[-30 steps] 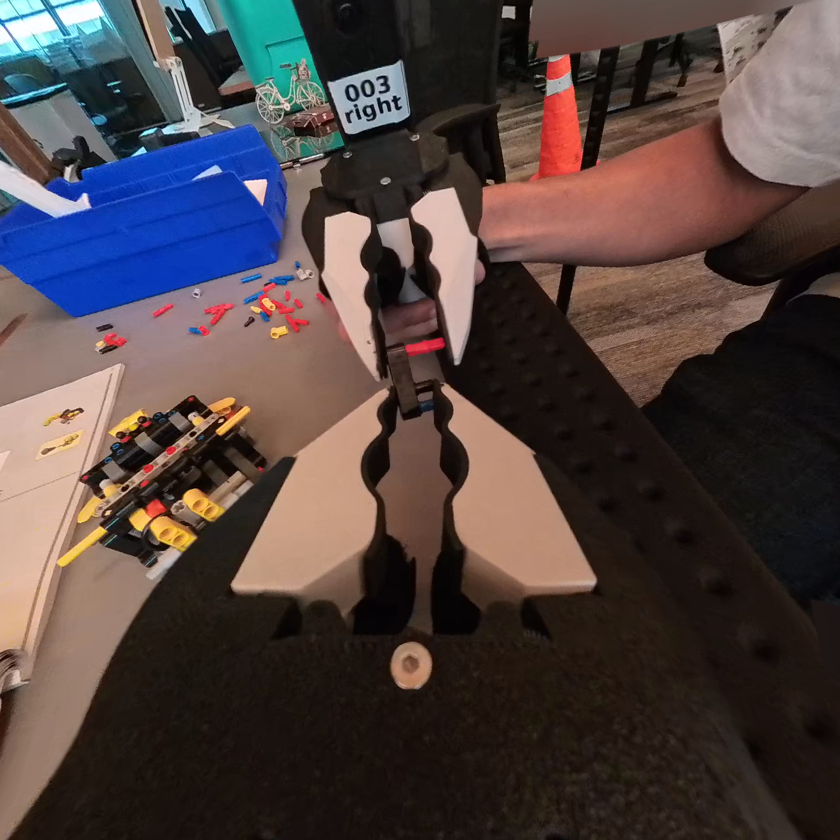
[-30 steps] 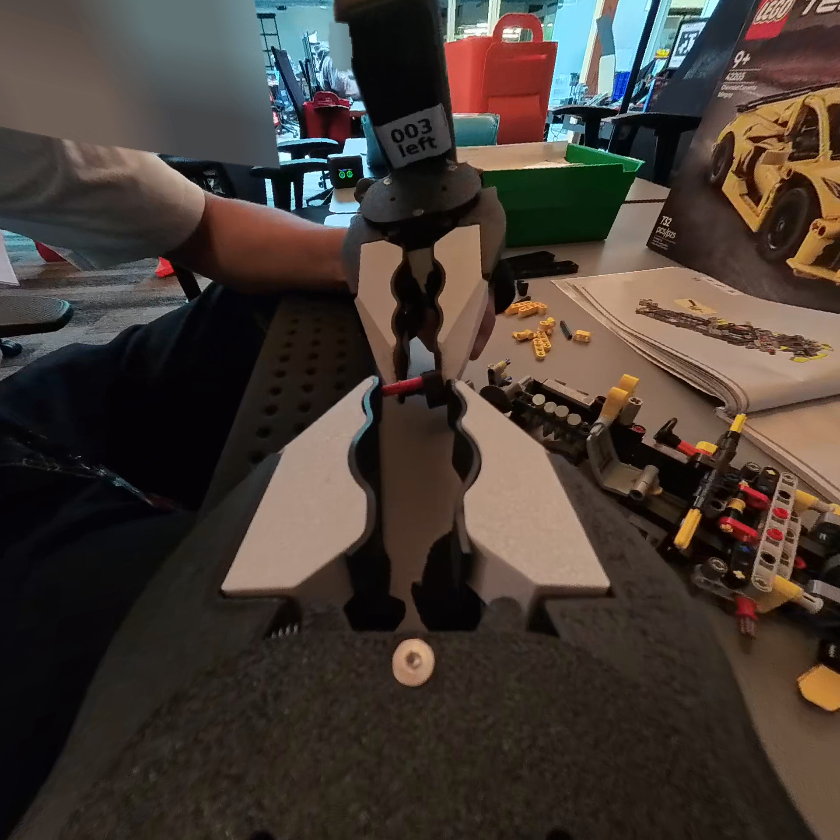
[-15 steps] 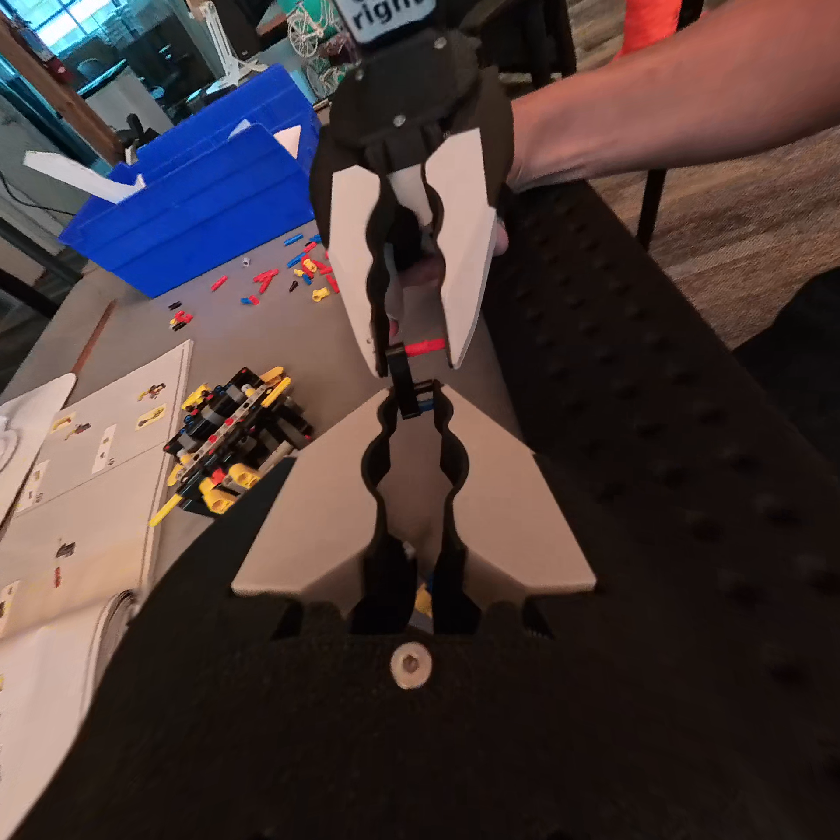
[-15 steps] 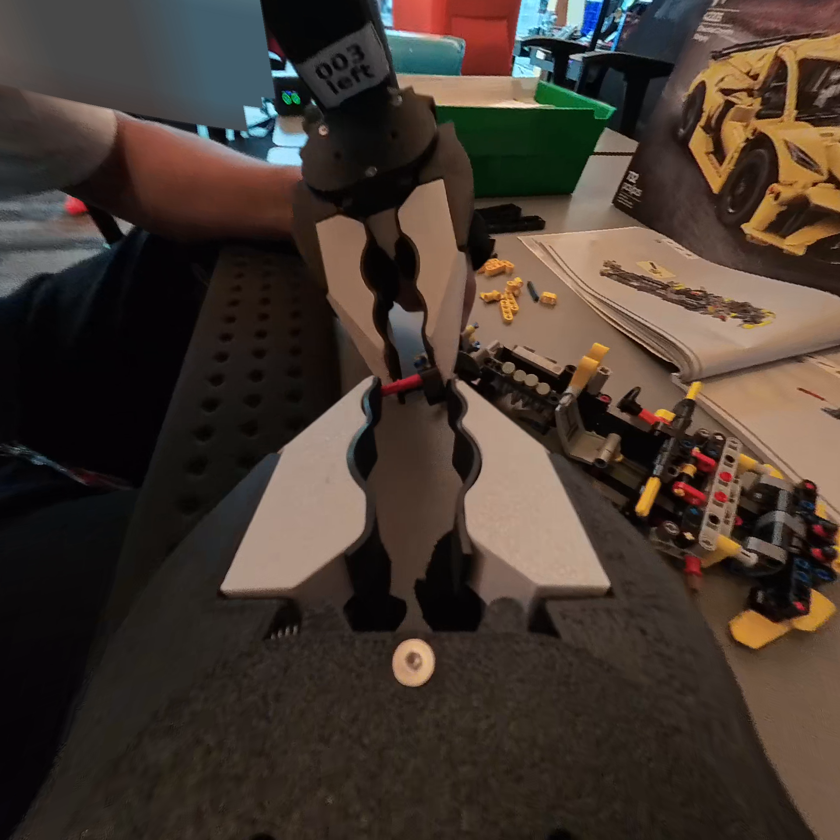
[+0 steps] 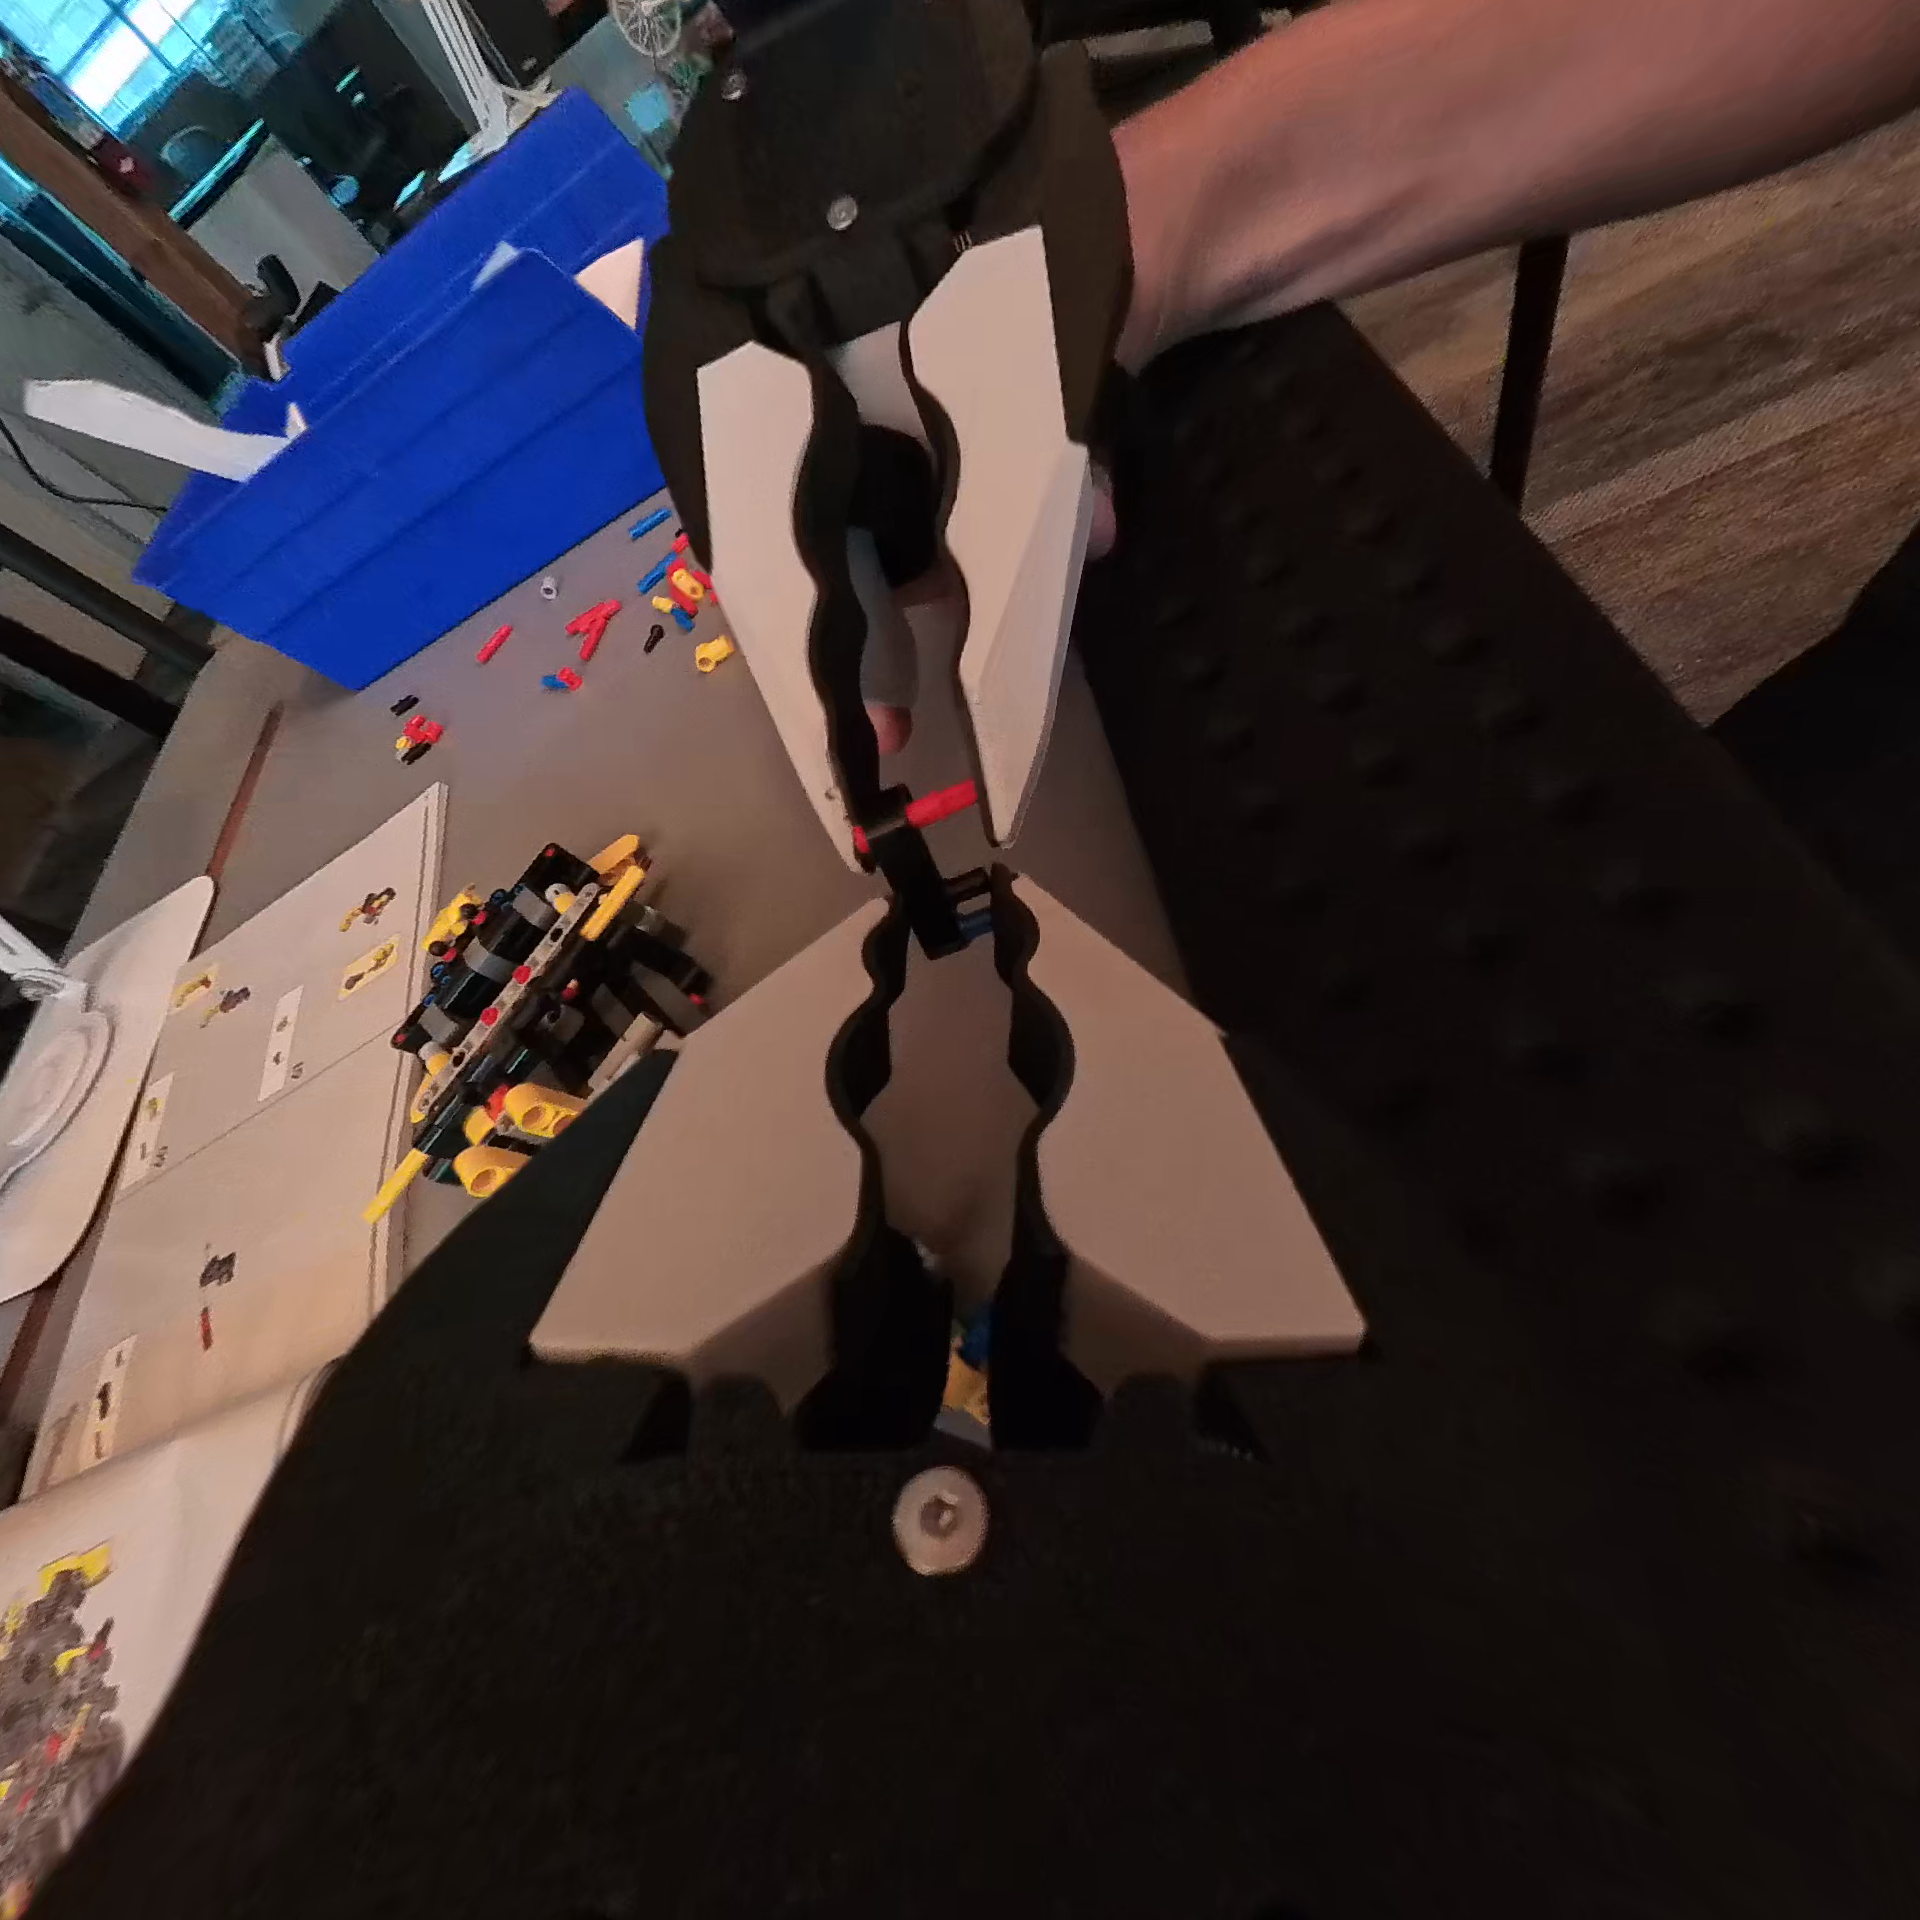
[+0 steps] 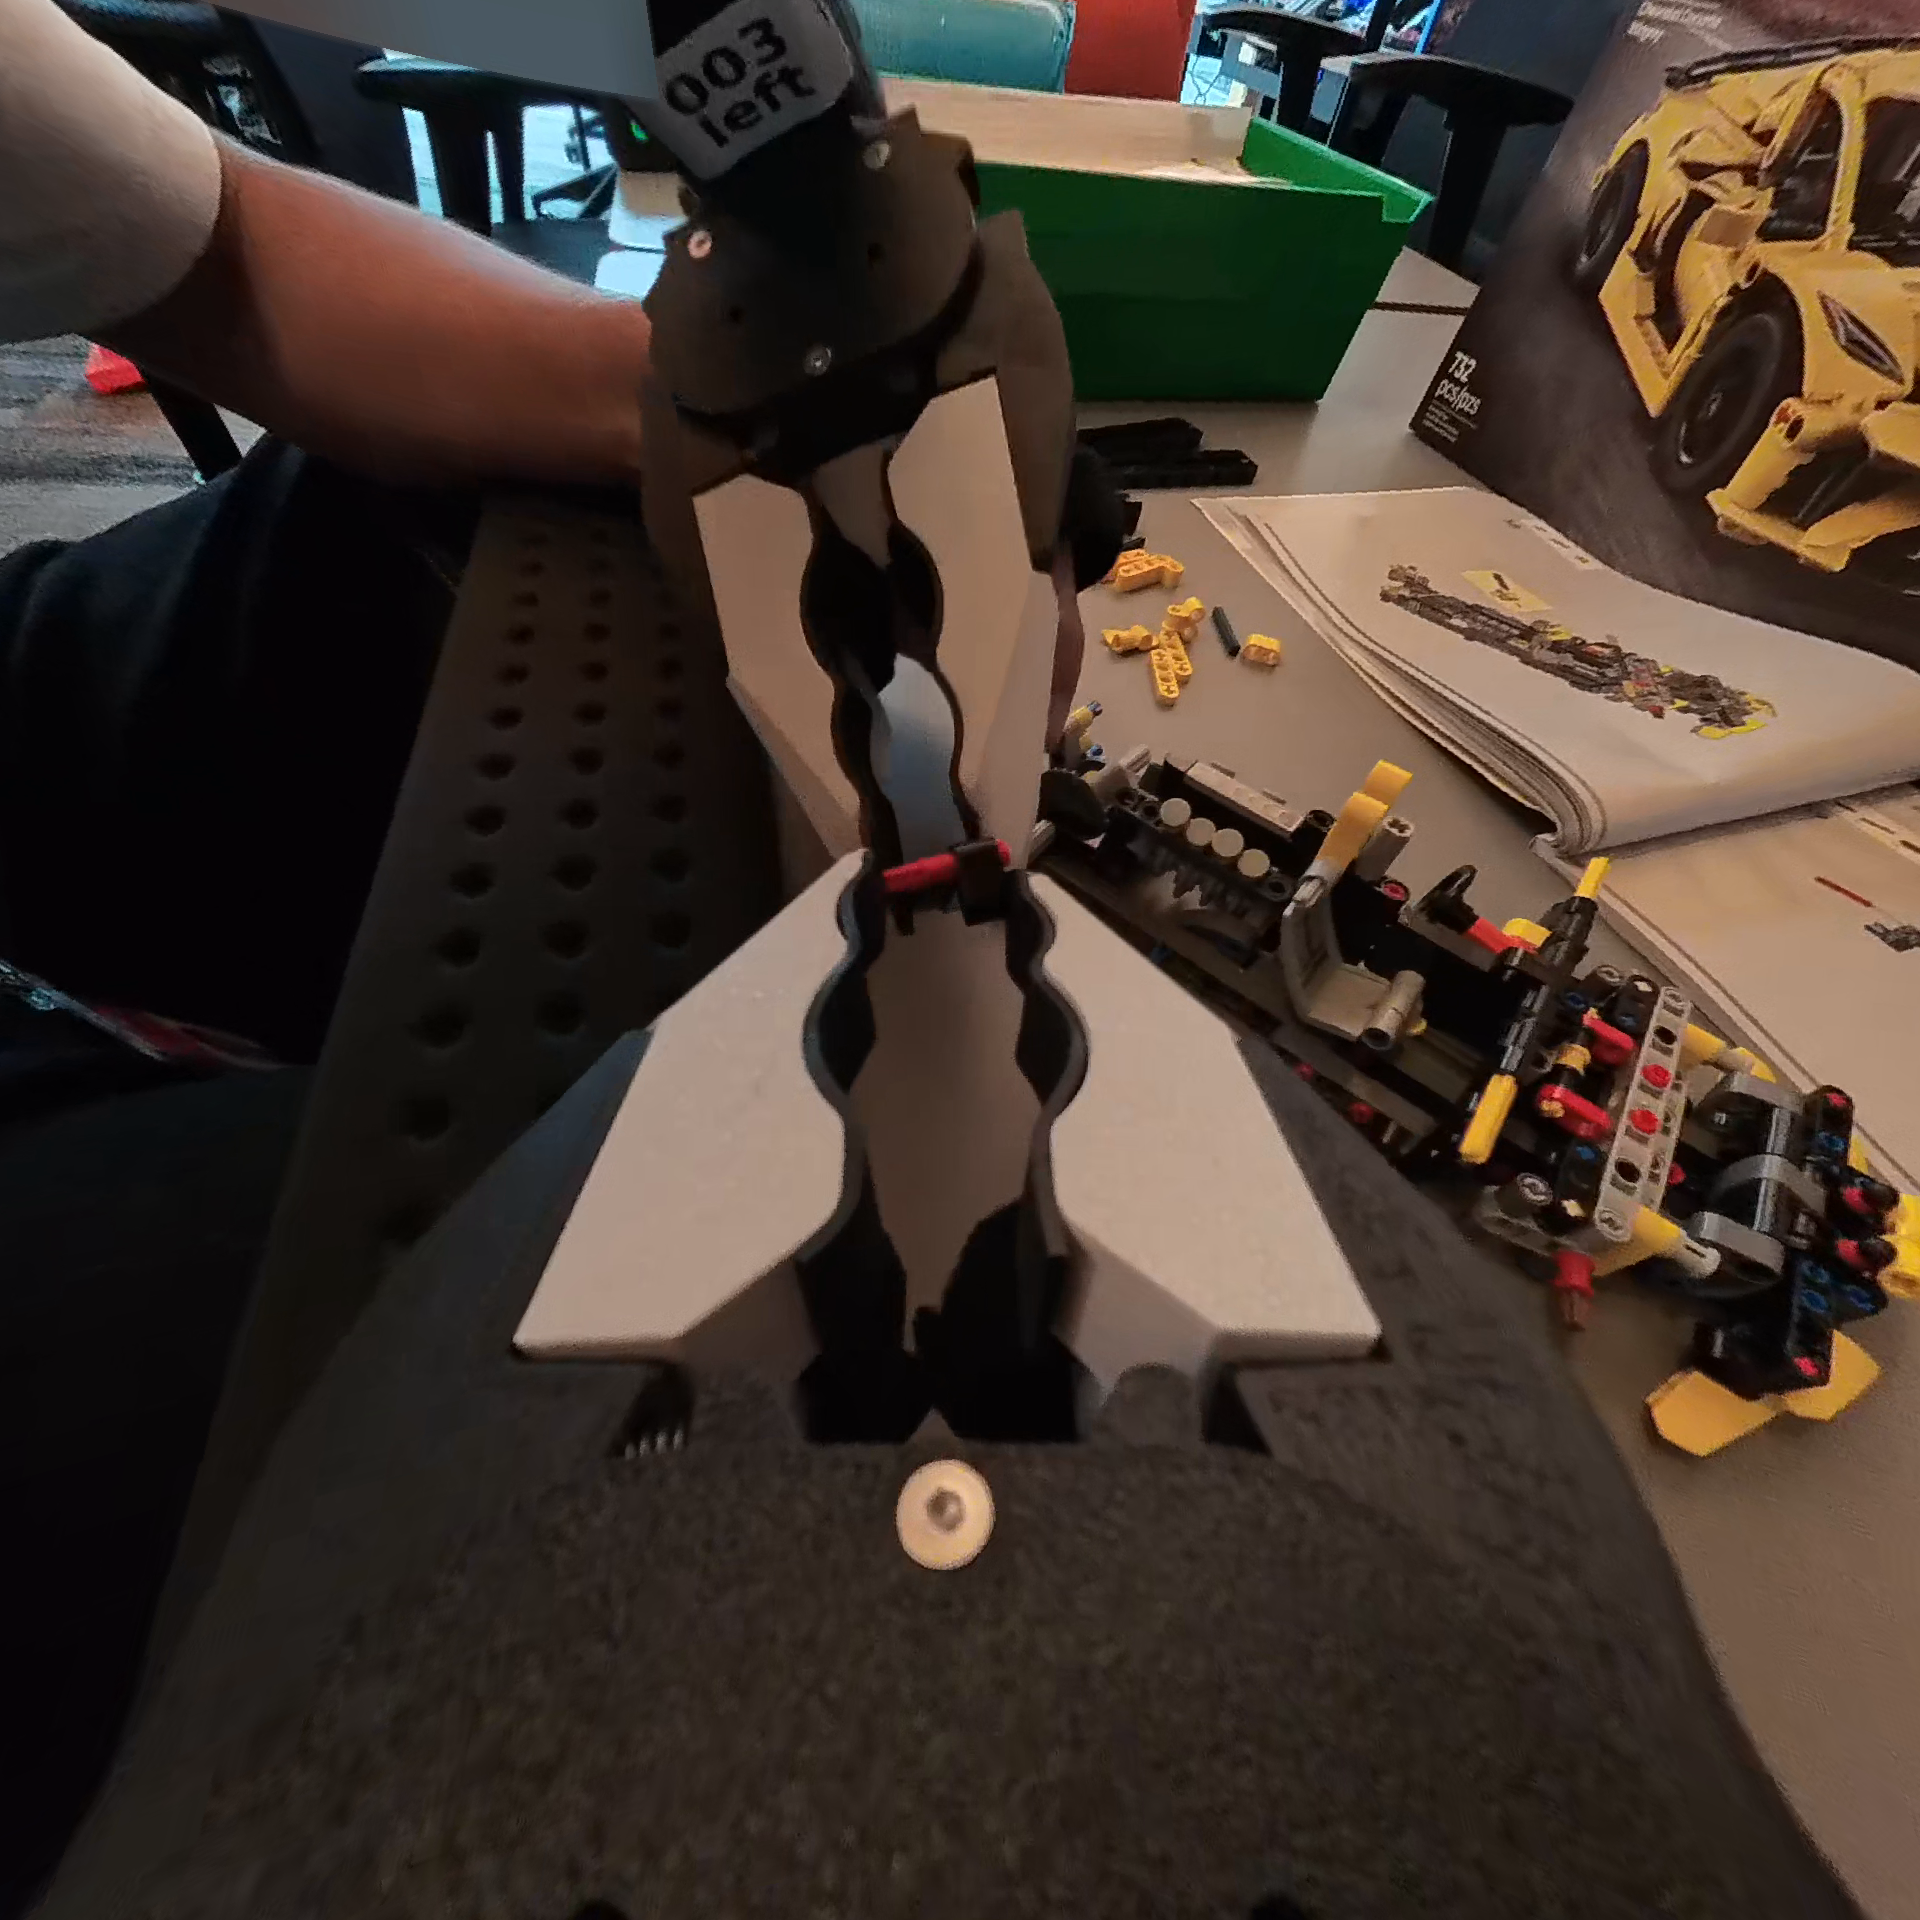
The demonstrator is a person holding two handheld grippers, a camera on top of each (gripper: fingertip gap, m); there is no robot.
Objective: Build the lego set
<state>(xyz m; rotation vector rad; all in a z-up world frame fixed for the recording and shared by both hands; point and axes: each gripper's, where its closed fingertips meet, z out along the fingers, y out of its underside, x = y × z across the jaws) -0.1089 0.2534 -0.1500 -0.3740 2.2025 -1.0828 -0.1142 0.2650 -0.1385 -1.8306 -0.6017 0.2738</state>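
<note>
Left gripper [image 5: 940, 914]: fingers clenched on the lower end of a short black link [image 5: 920, 883], held in the air right of the half-built car [image 5: 540, 1008]
Right gripper [image 6: 940, 883]: tips pinching a red pin [image 6: 920, 871] end to end, the pin seated through the link's upper hole
Change: over the past second both tools swung and tilted together above the table [image 5: 644, 790]; pin and link stayed joined
Meaning: the small joint looks finished and likely goes onto the car next
Spare parts [image 5: 665, 613]: scattered beyond the car, before the blue bin [image 5: 416, 468]
</note>
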